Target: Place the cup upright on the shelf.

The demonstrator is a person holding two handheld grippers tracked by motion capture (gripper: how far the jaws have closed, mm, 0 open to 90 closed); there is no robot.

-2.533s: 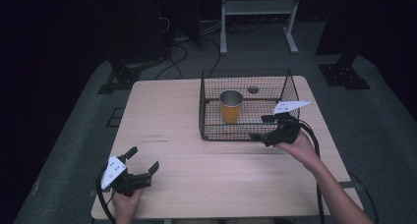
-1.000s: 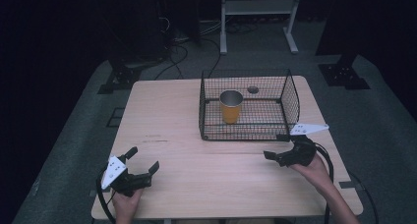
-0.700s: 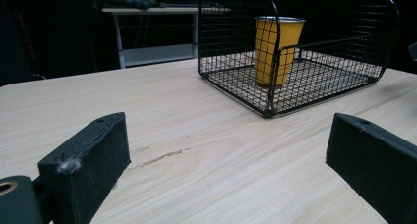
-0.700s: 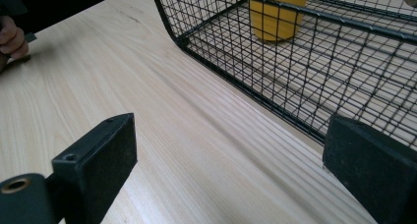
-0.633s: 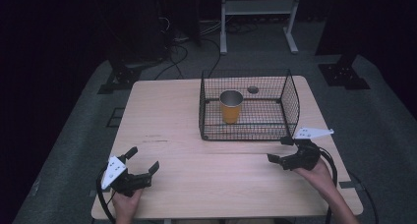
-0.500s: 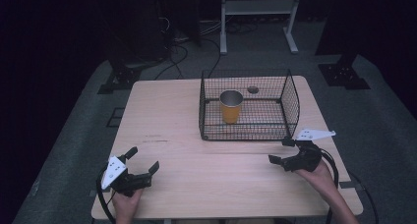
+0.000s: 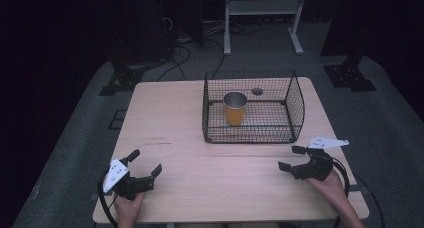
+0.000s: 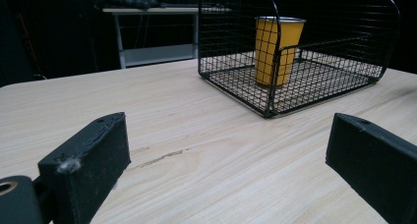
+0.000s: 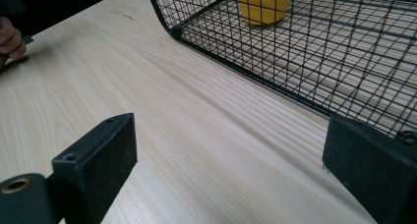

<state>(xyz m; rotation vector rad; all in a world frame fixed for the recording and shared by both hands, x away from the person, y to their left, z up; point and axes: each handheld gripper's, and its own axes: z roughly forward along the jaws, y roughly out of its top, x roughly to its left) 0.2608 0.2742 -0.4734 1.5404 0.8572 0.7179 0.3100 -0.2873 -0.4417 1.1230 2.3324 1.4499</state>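
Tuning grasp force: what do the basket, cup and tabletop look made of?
Black wire-mesh basket: thin metal rods in a grid, matte dark coating by the look. Yellow tapered cup: smooth, with a grey metallic-looking rim and inside in the high view; possibly coated metal, could be plastic. Pale table: wood or wood-look laminate, visible grain, matte.

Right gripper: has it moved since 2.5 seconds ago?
Yes. The right gripper has pulled back from the wire basket's near right corner toward the person's table edge, jaws open.
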